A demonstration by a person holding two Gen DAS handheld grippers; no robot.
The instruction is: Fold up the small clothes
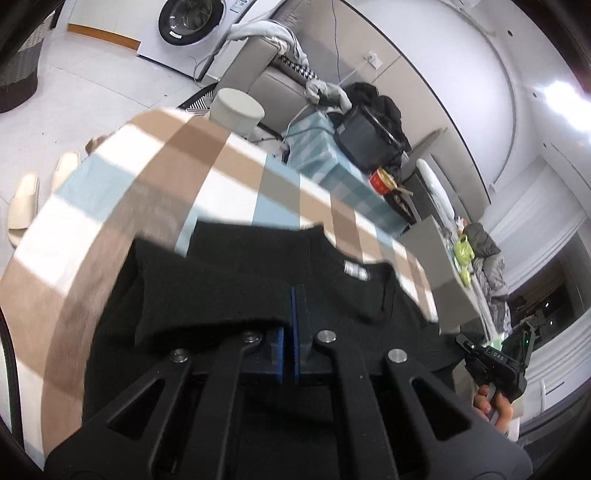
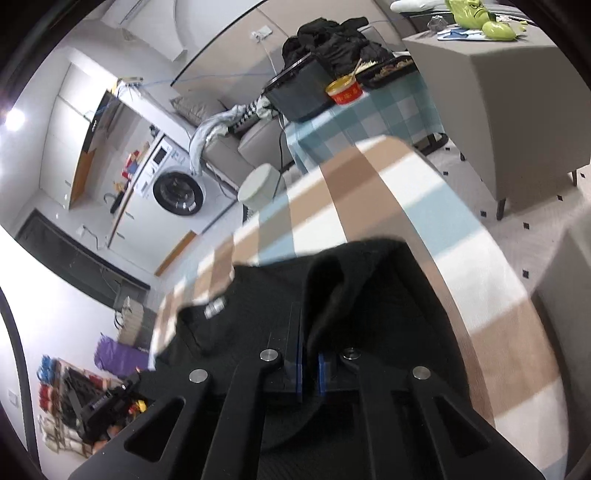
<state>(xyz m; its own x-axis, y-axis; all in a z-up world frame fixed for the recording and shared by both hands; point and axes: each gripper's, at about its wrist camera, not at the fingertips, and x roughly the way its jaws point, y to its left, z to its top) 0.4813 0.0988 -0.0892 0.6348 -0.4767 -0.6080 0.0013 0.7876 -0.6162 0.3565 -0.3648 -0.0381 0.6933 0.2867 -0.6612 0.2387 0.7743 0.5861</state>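
Gripping the black garment with left gripper and right gripper, both clamped on cloth; best lifting evenly, folding flat onto the checked tablecloth.

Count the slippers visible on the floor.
2: a cream pair side by side left of the table, near slipper, far slipper. More may be hidden behind the table.

Both wrist views look steeply down, close over the black garment, probably from opposite sides; both share the washing machine beyond it.
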